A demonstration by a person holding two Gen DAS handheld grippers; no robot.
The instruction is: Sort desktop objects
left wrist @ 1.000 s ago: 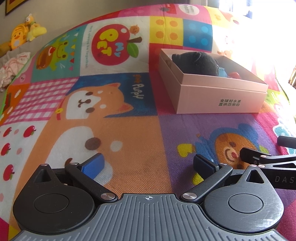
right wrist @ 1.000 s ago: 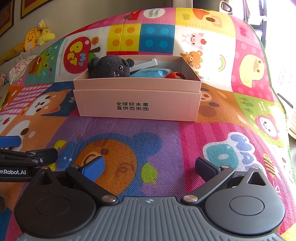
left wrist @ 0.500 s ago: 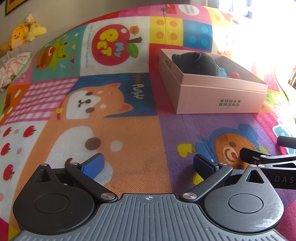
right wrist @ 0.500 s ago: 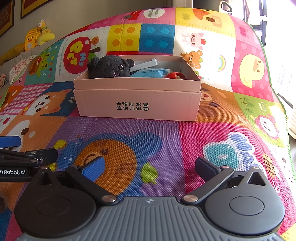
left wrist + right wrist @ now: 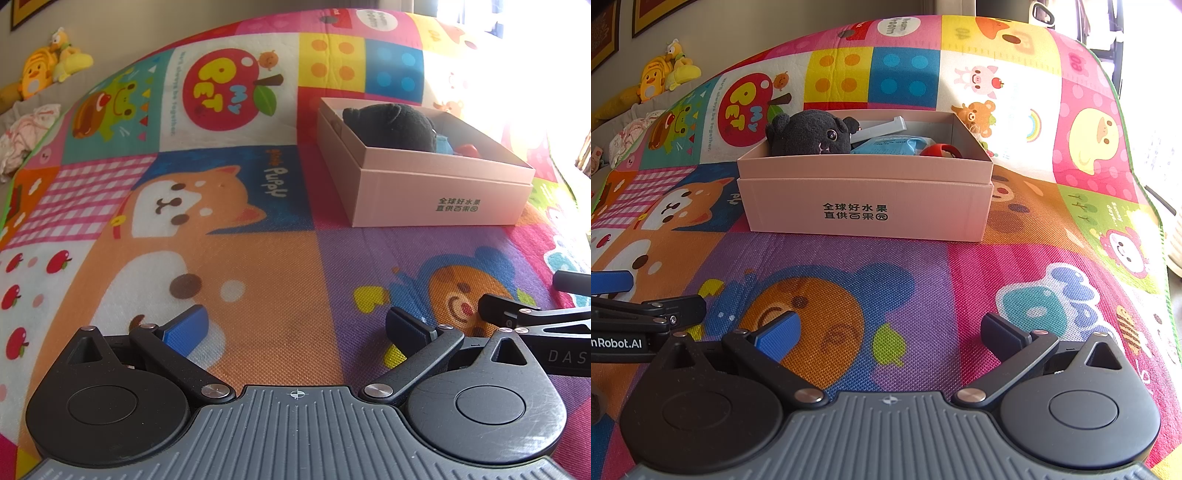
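Observation:
A pink cardboard box point(image 5: 864, 206) stands on the colourful play mat point(image 5: 923, 273), straight ahead in the right wrist view and at the upper right in the left wrist view point(image 5: 436, 195). Inside it lie a black plush toy point(image 5: 809, 134), a blue packet point(image 5: 890, 144), a grey flat piece point(image 5: 882, 127) and a red object point(image 5: 940, 150). My left gripper point(image 5: 295, 326) is open and empty, low over the mat, well short of the box. My right gripper point(image 5: 890, 332) is open and empty, also short of the box. Each gripper shows at the other view's edge.
Yellow plush toys point(image 5: 665, 75) and a bundle of cloth point(image 5: 631, 133) lie beyond the mat's far left edge. The mat's right edge point(image 5: 1137, 177) drops off beside a bright window. Framed pictures hang on the back wall.

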